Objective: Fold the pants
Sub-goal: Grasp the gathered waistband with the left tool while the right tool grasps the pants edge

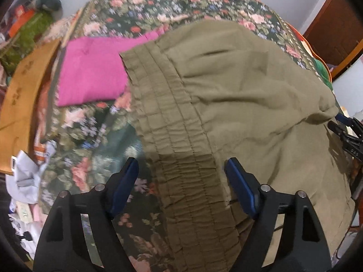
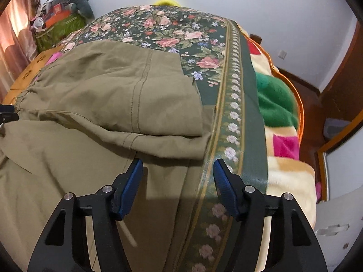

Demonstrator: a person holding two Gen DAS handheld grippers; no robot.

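Olive pants (image 1: 238,86) lie on a floral bedspread (image 1: 158,2), with one part folded over the rest. Their elastic waistband (image 1: 181,154) runs between the fingers of my left gripper (image 1: 181,170), which is open and points down at it; the pads stand clear of the cloth on both sides. In the right wrist view the pants (image 2: 102,95) show a folded leg end with a seam. My right gripper (image 2: 178,167) is open above the pants' edge, where the cloth meets the bedspread's green border (image 2: 236,113). Nothing is held.
A folded magenta garment (image 1: 93,70) lies on the bed left of the waistband. A cardboard box (image 1: 20,90) and clutter stand at the left. A bright fleece blanket (image 2: 279,104) hangs at the bed's right side, with a wooden door (image 2: 340,79) beyond.
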